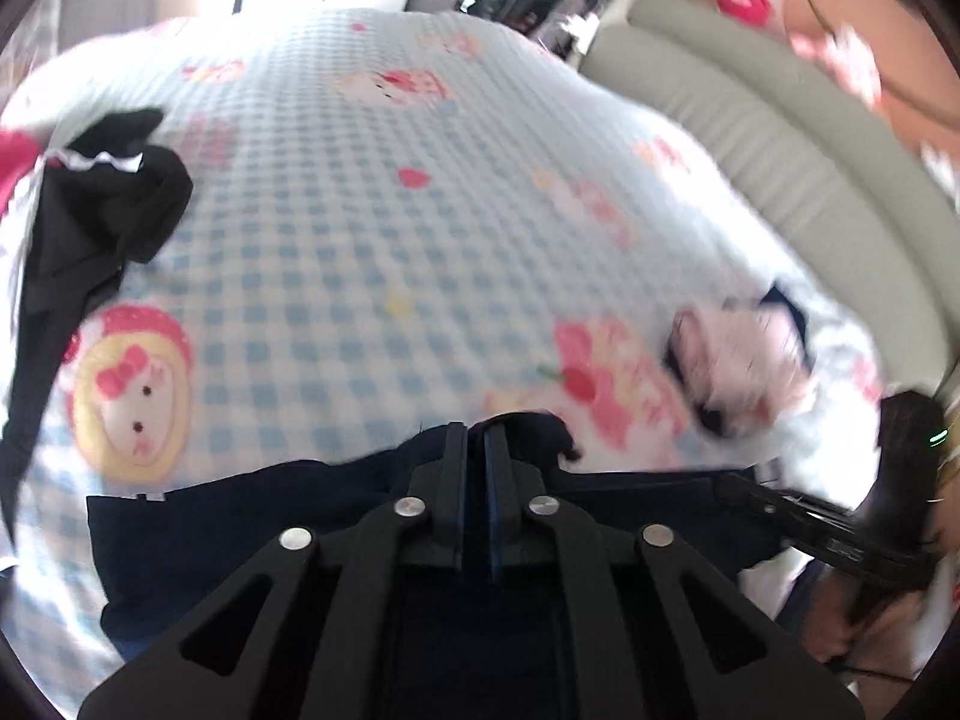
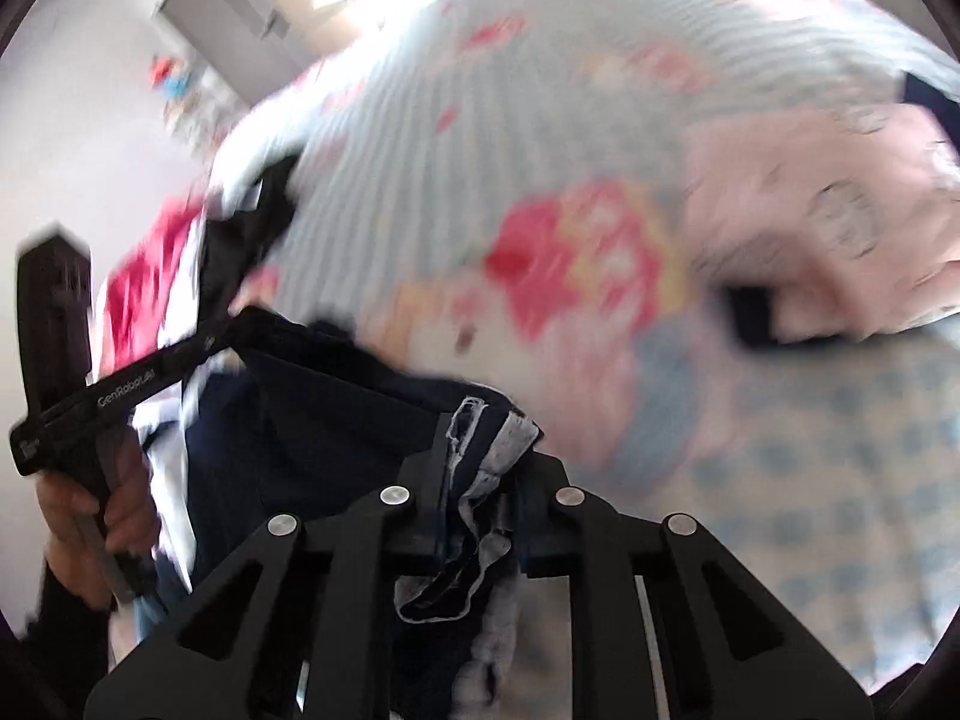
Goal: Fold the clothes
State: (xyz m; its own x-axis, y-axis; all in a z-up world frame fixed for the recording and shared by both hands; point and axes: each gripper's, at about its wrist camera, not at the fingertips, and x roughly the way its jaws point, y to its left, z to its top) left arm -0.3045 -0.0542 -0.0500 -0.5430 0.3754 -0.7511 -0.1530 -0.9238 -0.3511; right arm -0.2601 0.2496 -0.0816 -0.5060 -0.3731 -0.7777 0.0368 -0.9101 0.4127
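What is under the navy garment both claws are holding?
The checked bedsheet shows beyond the navy garment, clamped in the left claw and right claw. Directly beneath is covered.

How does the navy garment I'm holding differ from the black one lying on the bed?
The navy garment is pinched by both the left gripper and right gripper; the black garment lies untouched. The navy one hangs stretched, the black one crumpled with white trim. Both are dark fabric.

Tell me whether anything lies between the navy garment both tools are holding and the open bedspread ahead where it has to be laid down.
Nothing visible blocks it. The navy garment is pinched by the left tool and right tool. The checked bedspread ahead is bare; the black clothes lie left, the pink piece right.
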